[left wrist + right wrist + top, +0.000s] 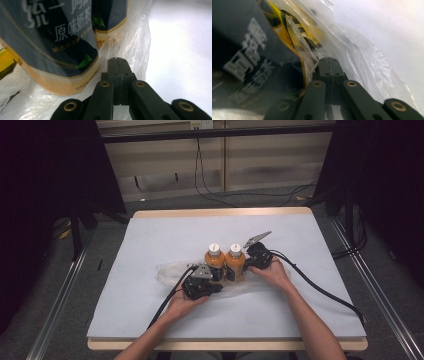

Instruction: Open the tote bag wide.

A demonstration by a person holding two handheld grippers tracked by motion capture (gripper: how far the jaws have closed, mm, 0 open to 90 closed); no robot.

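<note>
The left gripper [216, 288] has its jaws pressed together, tips against the clear plastic bag [135, 42]; whether film is pinched between them is hard to tell. The right gripper [246, 265] has its jaws together too, at the bag's crinkled film beside a bottle. The 2 orange bottles [224, 262] stand upright, touching, at the middle of the white table [150, 245], with the left gripper at their 7 o'clock and the right at 3 o'clock.
</note>
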